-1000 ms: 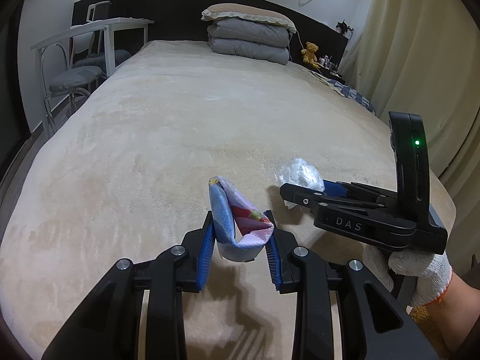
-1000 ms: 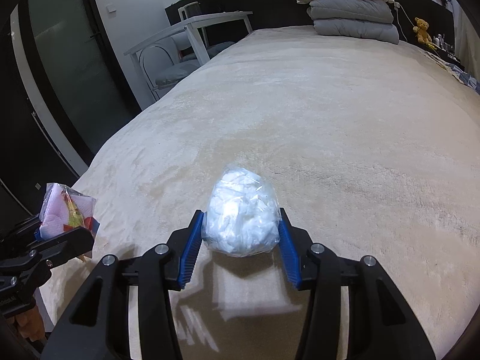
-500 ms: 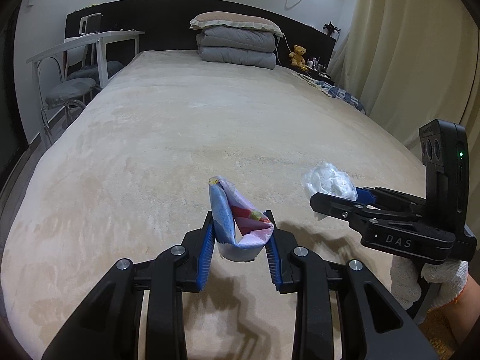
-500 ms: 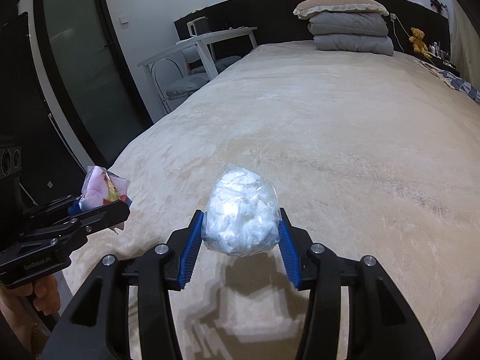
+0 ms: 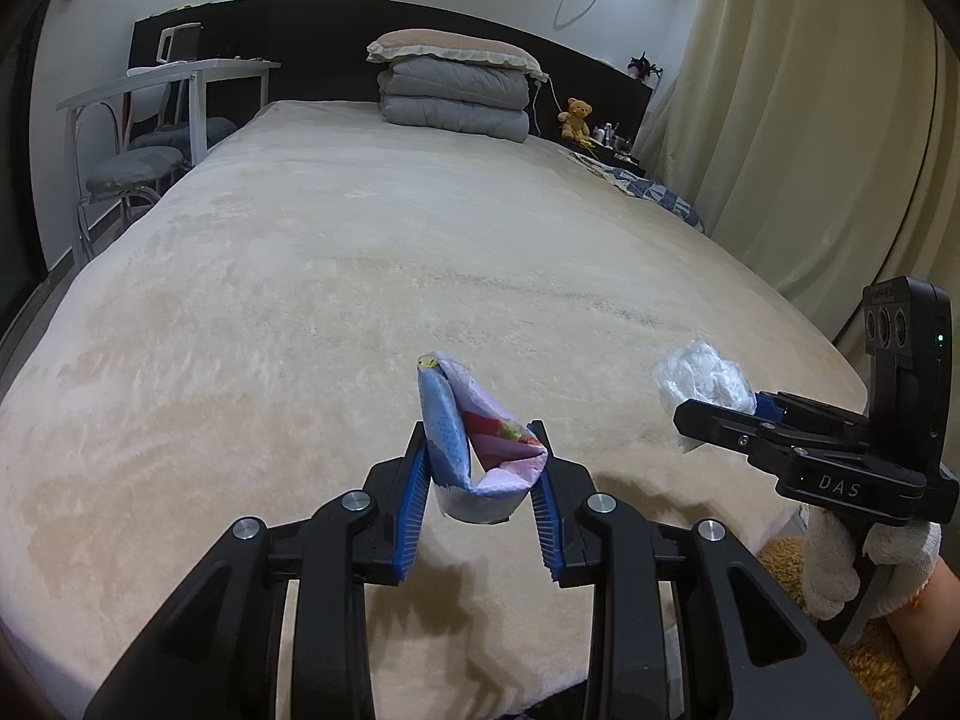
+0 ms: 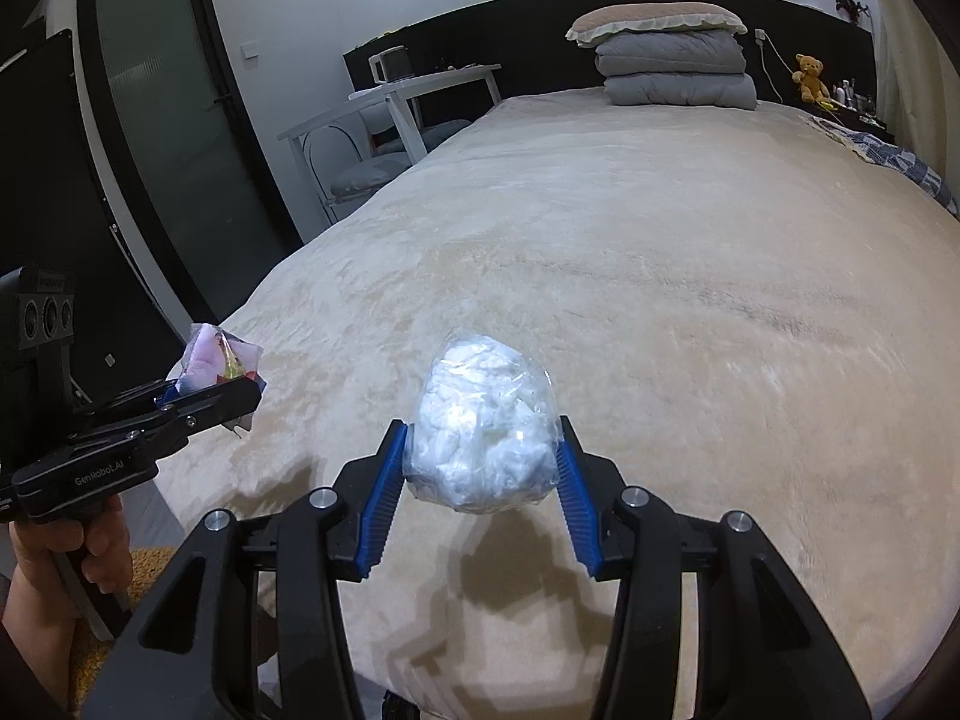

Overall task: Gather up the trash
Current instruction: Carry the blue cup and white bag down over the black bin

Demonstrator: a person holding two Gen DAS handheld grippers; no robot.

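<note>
Two tools hang over the bed's (image 5: 300, 276) near edge, each closed on one piece of trash. Left tool (image 5: 480, 501) pinches a folded blue-pink wrapper (image 5: 474, 450); right tool (image 6: 483, 483) clamps a white wad in clear plastic (image 6: 483, 426). Both loads are clear of the blanket. One pillow (image 5: 450, 51) tops one folded quilt (image 5: 456, 99) at the head; between lies bare, open bedding.

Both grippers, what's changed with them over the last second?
Both have pulled back toward the foot of the bed, which now shows more fully in each view. The right gripper has slid rightward in the left view. Unchanged: the left gripper is clamped on the colourful wrapper, the right on the white wad.
</note>
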